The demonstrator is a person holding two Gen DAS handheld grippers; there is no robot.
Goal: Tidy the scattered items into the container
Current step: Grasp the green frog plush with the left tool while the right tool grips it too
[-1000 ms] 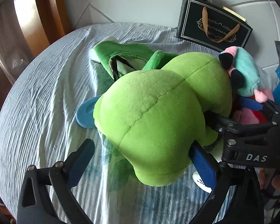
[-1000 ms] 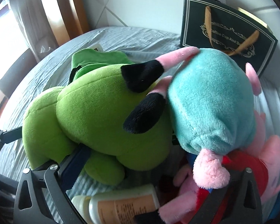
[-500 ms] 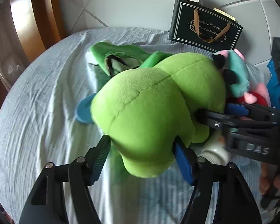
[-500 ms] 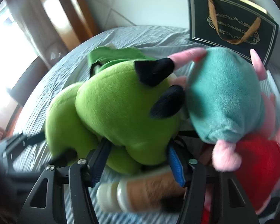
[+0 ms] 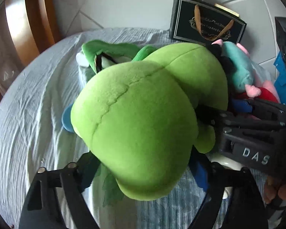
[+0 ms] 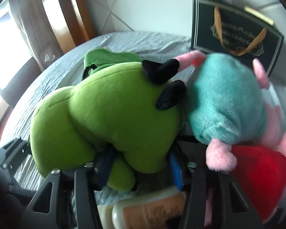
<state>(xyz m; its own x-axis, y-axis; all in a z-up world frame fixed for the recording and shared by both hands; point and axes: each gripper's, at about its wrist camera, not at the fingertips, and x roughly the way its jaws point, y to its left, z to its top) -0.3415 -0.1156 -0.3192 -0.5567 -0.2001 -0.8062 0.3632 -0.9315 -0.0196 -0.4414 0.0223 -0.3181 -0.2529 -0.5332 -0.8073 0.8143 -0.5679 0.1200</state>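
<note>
A big green plush toy (image 5: 143, 118) fills the left wrist view and shows in the right wrist view (image 6: 108, 114). My left gripper (image 5: 145, 173) is shut on its rounded near end, with the blue pads pressed into the plush. My right gripper (image 6: 141, 164) is shut on its other lobe and appears at the right of the left wrist view (image 5: 244, 114). A pink pig plush in a teal dress (image 6: 225, 103) and one in red (image 6: 261, 171) lie against the green toy. A cream bottle (image 6: 148, 211) lies under my right gripper.
A green cloth pouch (image 5: 108, 55) and a blue disc (image 5: 66, 118) lie on the pale blue striped tablecloth (image 5: 28, 114). A black gift bag (image 5: 207, 26) stands against the tiled wall behind. A wooden chair back (image 5: 28, 19) is at the left.
Both grippers have closed on the green plush toy; a second ago they stood open around it. The toy has lifted and come closer to the left camera.
</note>
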